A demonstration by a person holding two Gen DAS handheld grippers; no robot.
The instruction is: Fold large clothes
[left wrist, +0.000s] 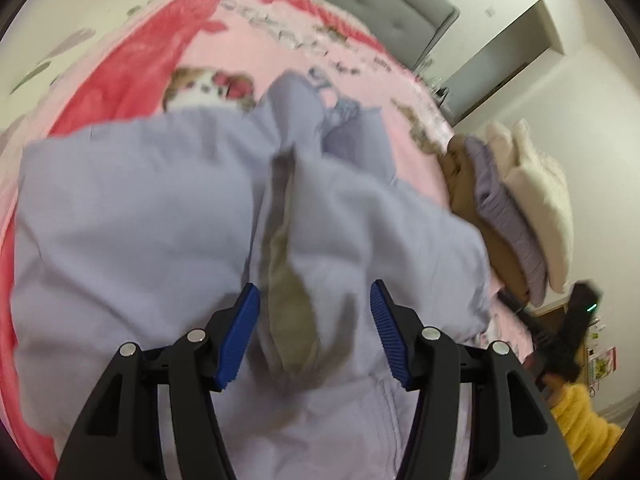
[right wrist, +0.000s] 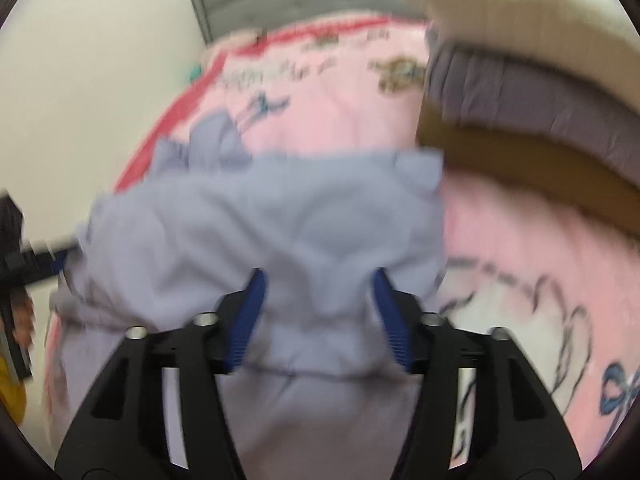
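Observation:
A large lavender garment [left wrist: 132, 216] lies bunched on the pink bedspread [left wrist: 256, 52], with an olive-grey lining [left wrist: 288, 280] showing in a slit at its middle. My left gripper [left wrist: 315, 300] is open, its blue pads on either side of that slit just above the cloth. In the right wrist view the same lavender garment [right wrist: 256, 216] is folded over in a rumpled heap. My right gripper [right wrist: 318, 288] is open over its near edge, holding nothing. Both views are motion-blurred.
A stack of folded clothes [left wrist: 516, 208], brown, purple and cream, sits at the bed's right edge; it also fills the upper right of the right wrist view [right wrist: 532, 92]. A grey headboard [left wrist: 384, 4] stands behind. The other gripper [left wrist: 568, 336] and a yellow sleeve [left wrist: 580, 428] show at right.

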